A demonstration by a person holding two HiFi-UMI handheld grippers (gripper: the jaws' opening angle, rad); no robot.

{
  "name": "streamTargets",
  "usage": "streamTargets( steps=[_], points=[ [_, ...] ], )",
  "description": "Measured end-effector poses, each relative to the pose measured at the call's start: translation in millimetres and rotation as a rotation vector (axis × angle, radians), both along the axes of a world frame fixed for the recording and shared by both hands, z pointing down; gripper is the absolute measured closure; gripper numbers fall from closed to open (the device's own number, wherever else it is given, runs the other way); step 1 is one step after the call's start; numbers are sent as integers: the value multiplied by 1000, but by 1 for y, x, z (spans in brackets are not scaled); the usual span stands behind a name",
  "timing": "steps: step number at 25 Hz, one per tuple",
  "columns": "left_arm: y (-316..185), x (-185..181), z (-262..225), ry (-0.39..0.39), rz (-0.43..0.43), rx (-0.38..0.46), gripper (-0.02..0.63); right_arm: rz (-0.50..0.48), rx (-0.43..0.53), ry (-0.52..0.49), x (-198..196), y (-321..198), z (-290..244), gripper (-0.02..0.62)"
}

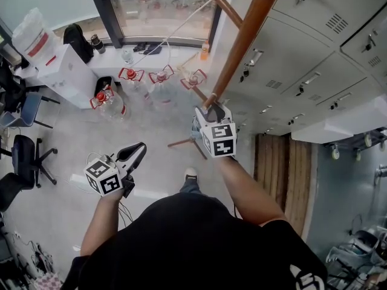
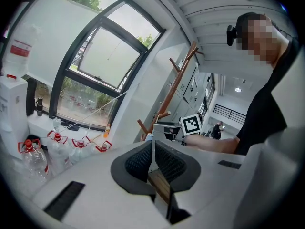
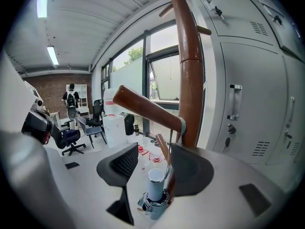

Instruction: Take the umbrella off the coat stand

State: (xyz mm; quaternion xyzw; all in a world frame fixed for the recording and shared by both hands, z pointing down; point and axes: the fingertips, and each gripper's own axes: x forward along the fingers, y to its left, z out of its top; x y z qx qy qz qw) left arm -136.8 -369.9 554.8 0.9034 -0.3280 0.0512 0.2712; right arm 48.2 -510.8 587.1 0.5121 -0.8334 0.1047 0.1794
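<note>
The wooden coat stand rises beside the grey lockers. In the right gripper view its pole stands just ahead, with a slanting peg. A folded umbrella with a white handle end hangs from that peg by a thin strap. My right gripper is open, its pads on either side of the umbrella's top without pressing it. In the head view the right gripper sits against the pole. My left gripper hangs lower left, away from the stand; its jaws are shut on nothing.
Several water jugs with red caps stand on the floor under the window. Grey lockers line the right. A white box and office chairs are at the left. The stand's foot splays across the floor.
</note>
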Motion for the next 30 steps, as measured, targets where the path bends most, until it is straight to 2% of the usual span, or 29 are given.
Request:
streamTargets(
  steps=[9,13,16,18,25,30],
  points=[
    [-7,9,4,8,12,-10,580,-26,-15,18,-10,-13,4,373],
    [-9,9,8,15,7,-19,580,-24,-6,29,-9,-16,4,414],
    [-11,9,10,19,7,-24,580,0,4,34,-5,-19,4,515],
    [-11,9,11,21,8,-27,580,12,9,36,-2,-20,3,547],
    [-11,14,11,27,14,-24,580,13,12,40,3,-19,3,589],
    [-11,17,10,25,15,-28,580,11,14,27,6,-20,3,589]
  ],
)
